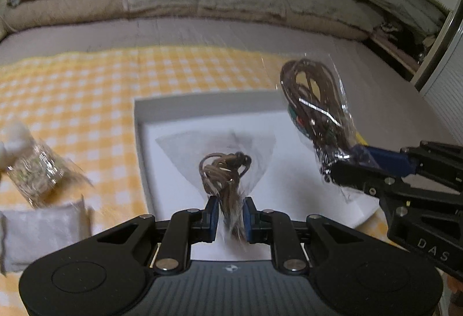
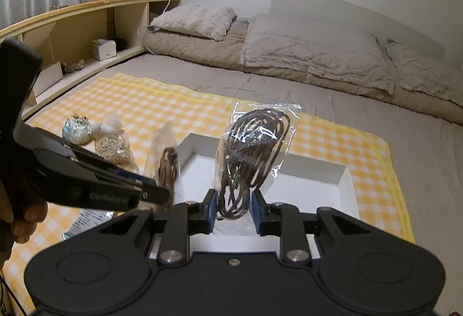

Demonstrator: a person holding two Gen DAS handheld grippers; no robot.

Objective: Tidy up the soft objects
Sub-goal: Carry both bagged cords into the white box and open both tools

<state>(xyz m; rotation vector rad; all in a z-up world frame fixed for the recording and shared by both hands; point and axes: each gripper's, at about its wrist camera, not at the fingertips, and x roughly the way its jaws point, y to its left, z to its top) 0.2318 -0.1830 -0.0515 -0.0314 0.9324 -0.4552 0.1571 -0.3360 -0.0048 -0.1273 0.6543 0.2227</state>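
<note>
Left wrist view: left gripper [image 1: 228, 212] and right gripper [image 1: 344, 162] each pinch a bagged cord above the white tray [image 1: 139, 119]; lowering and releasing likely comes next.

box floor [image 2: 303, 186]: bare at right | left approach: packets [image 2: 113, 145] on cloth [image 2: 144, 105] | walls low

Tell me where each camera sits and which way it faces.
Left wrist: on the left tool, facing the pillows; its small bag of cord hangs over the white box; right tool intrudes.
Right wrist: on the right tool, facing shelf and bed; large bag of cord clamped; left tool intrudes.
Shared: box, both bags.
</note>
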